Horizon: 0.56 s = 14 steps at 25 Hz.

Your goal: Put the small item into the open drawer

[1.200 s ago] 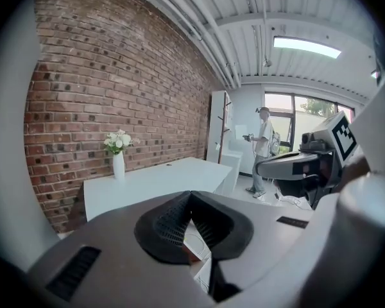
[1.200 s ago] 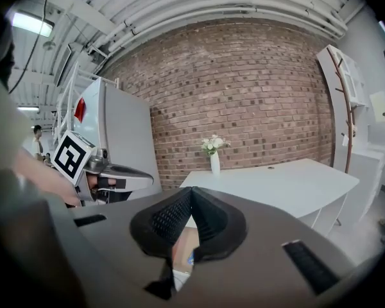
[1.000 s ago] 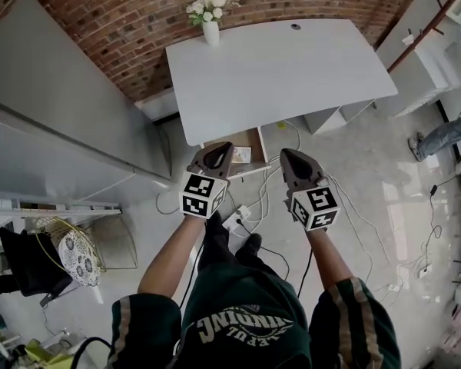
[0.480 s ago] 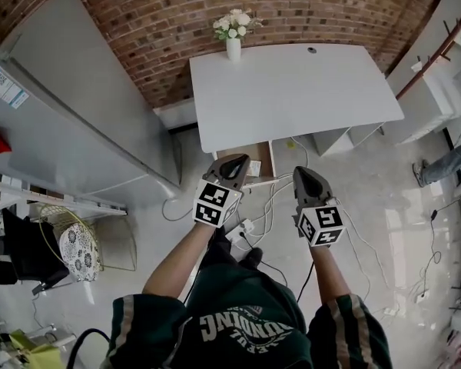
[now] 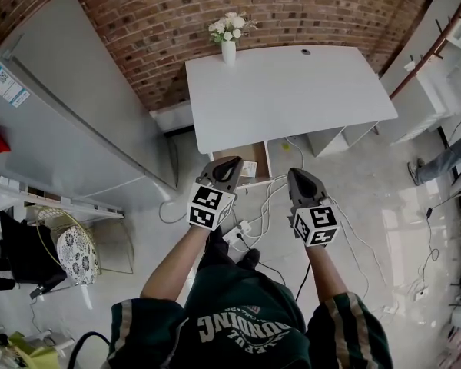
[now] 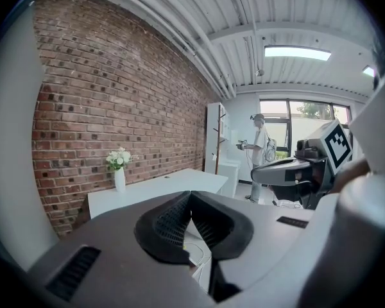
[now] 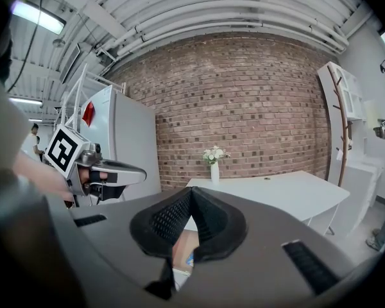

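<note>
Jaws of left gripper (image 5: 228, 161) and right gripper (image 5: 293, 173) were together, empty; small item (image 5: 248, 169) apparently lay in open drawer (image 5: 242, 151) under tabletop (image 5: 288, 91). Approach low, clearing tabletop edge.

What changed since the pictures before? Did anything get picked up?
Almost nothing. The view swung a little, so the white table and vase sit further right in the head view and more of the grey fridge shows. Nothing was picked up or let go. The left hand-held gripper and right hand-held gripper stayed shut and empty, side by side, near the open drawer.
</note>
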### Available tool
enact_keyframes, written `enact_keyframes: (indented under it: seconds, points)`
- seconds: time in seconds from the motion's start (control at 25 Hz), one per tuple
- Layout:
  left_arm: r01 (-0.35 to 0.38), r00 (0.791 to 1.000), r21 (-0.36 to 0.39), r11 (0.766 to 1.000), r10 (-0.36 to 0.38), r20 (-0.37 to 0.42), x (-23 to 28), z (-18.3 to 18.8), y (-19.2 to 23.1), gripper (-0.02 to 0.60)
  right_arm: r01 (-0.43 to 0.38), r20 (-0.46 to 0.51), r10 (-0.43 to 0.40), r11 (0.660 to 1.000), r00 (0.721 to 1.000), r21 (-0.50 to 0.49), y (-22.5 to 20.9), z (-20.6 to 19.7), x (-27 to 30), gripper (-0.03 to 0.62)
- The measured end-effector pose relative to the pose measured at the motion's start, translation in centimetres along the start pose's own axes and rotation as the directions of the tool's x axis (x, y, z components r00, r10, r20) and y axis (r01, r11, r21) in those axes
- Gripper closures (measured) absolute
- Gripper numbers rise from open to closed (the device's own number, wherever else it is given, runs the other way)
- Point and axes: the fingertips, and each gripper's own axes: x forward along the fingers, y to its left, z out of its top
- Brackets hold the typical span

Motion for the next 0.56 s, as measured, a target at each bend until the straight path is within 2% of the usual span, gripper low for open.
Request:
enact_keyframes:
  seconds: [0.56]
  points:
    - [-0.008, 1.000, -0.024, 1.000, 0.007, -0.007, -1.1, -1.8, -1.1, 0.566, -0.018, -0.009, 0.018, 1.000, 1.000, -0.014, 0.9, -0.9, -1.1, 0.571]
